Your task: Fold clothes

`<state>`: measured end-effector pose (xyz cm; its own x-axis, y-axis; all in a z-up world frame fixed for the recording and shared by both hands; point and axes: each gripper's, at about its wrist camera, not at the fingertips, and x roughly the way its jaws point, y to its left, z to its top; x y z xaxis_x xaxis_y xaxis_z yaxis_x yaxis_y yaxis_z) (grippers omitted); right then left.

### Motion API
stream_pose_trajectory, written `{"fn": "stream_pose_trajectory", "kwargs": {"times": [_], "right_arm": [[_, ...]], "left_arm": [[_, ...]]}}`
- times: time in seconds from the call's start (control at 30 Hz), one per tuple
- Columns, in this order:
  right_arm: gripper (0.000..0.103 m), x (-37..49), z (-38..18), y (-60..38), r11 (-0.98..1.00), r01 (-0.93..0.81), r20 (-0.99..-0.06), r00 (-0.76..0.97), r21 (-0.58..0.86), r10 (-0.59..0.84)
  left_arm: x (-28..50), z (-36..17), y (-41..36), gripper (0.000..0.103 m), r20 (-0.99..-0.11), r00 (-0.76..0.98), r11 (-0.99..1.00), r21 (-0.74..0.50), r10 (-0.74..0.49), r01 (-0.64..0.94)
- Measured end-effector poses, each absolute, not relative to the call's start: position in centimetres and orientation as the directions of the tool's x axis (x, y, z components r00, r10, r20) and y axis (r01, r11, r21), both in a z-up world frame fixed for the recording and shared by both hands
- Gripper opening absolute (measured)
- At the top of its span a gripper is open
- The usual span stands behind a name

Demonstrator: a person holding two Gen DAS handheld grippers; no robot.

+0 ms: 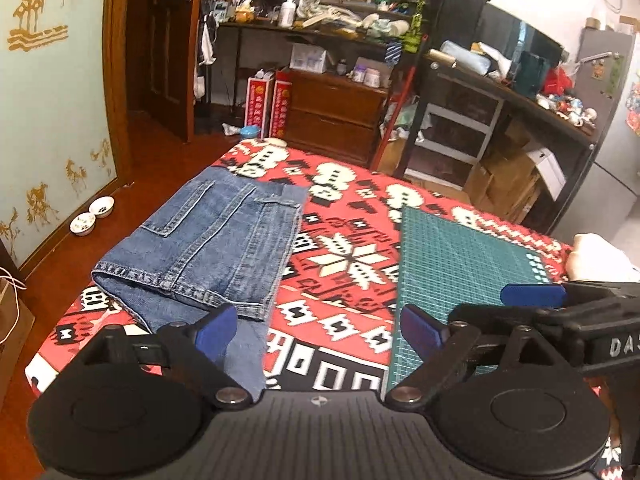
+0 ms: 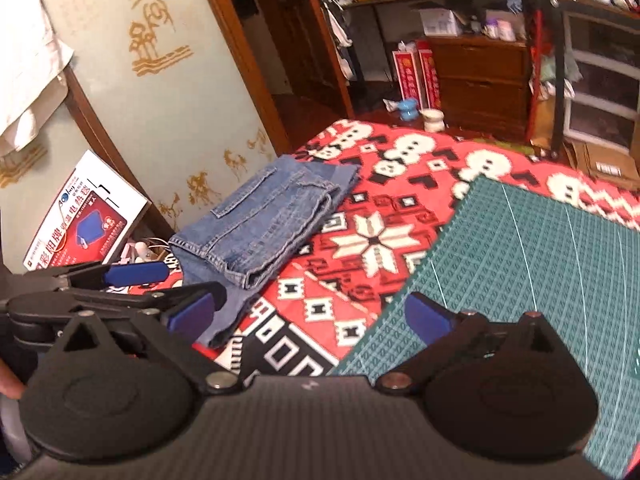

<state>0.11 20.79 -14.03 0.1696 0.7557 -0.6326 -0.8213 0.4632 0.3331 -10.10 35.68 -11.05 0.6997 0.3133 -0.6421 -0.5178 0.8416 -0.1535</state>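
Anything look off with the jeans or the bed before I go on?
Mostly tidy. The folded jeans lie flat on the patterned blanket, apart from the green cutting mat. One oddity: at the near end a lower layer of denim sticks out past the fold. Both grippers are open and hold nothing.

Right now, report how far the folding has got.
Done: the jeans lie folded into a compact stack on the patterned cloth, beside the green mat. In hand: nothing; the left tongs and right tongs are open and empty. Left: no other unfolded clothes are visible, so perhaps only tidying.
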Motion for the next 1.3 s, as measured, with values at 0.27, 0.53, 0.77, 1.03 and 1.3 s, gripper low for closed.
{"fn": "stream_pose_trajectory", "kwargs": {"times": [0.27,0.53,0.77,1.03,1.3], "right_arm": [[0.103,-2.4,-11.1,18.7,0.469,-0.827,-0.659,0.169,0.309,0.733],[0.103,-7.0,-7.5,18.0,0.484,-0.851,-0.659,0.245,0.205,0.711],[0.103,-10.5,-4.2,17.5,0.513,-0.847,-0.655,0.312,0.136,0.688],[0.103,-11.1,-1.7,16.1,0.545,-0.792,-0.64,0.272,0.275,0.718],[0.103,-11.9,-1.6,15.8,0.594,-0.768,-0.694,0.292,0.24,0.658]], "left_arm": [[-12.6,-8.6,34.0,0.089,-0.708,0.639,0.814,-0.158,0.302,-0.56],[-15.9,-5.7,32.3,0.089,-0.733,0.55,0.768,-0.059,0.4,-0.637],[-19.1,-3.0,31.5,0.09,-0.707,0.536,0.732,-0.039,0.461,-0.68],[-20.9,-0.5,30.7,0.09,-0.687,0.524,0.718,-0.004,0.503,-0.696],[-21.2,-1.6,29.8,0.09,-0.736,0.515,0.729,-0.043,0.439,-0.683]]}}
